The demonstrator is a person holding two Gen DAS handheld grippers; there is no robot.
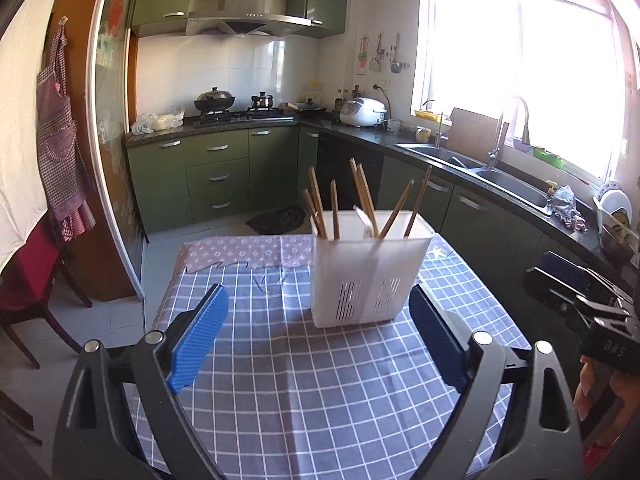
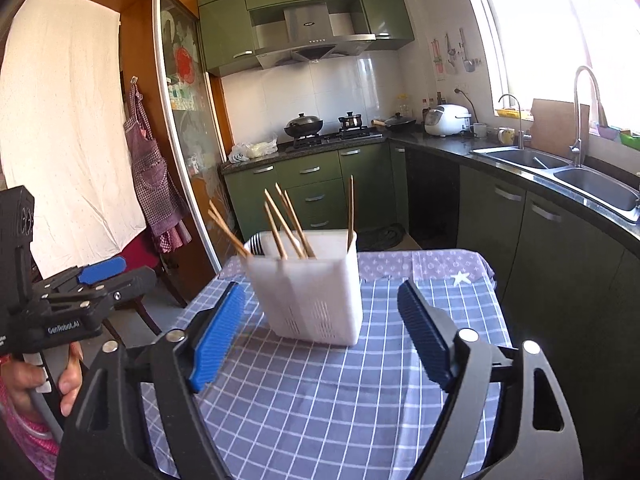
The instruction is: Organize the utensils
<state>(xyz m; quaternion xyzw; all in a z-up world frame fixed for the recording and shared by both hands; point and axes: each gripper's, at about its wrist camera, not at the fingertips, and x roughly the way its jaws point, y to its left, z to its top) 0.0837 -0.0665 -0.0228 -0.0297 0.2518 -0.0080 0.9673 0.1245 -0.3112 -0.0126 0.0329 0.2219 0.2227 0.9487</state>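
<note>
A white slotted utensil holder (image 1: pixel 368 276) (image 2: pixel 316 296) stands upright on a table with a blue-grey checked cloth (image 1: pixel 304 380) (image 2: pixel 320 392). Several wooden chopsticks (image 1: pixel 362 196) (image 2: pixel 284 224) lean inside it, along with some white pieces I cannot make out. My left gripper (image 1: pixel 318 296) is open just short of the holder, with nothing touching its blue pads (image 1: pixel 200 340). My right gripper (image 2: pixel 320 288) is open too, its pads (image 2: pixel 218 332) apart from the holder. Each gripper also shows at the edge of the other view, the right gripper (image 1: pixel 580 292) and the left gripper (image 2: pixel 96 276).
Green kitchen cabinets (image 1: pixel 216 168) and a dark counter with a double sink (image 2: pixel 560 168) run behind and to the right of the table. A red chair (image 1: pixel 28 276) stands at the left. A person's hand (image 2: pixel 36 384) holds the left gripper's handle.
</note>
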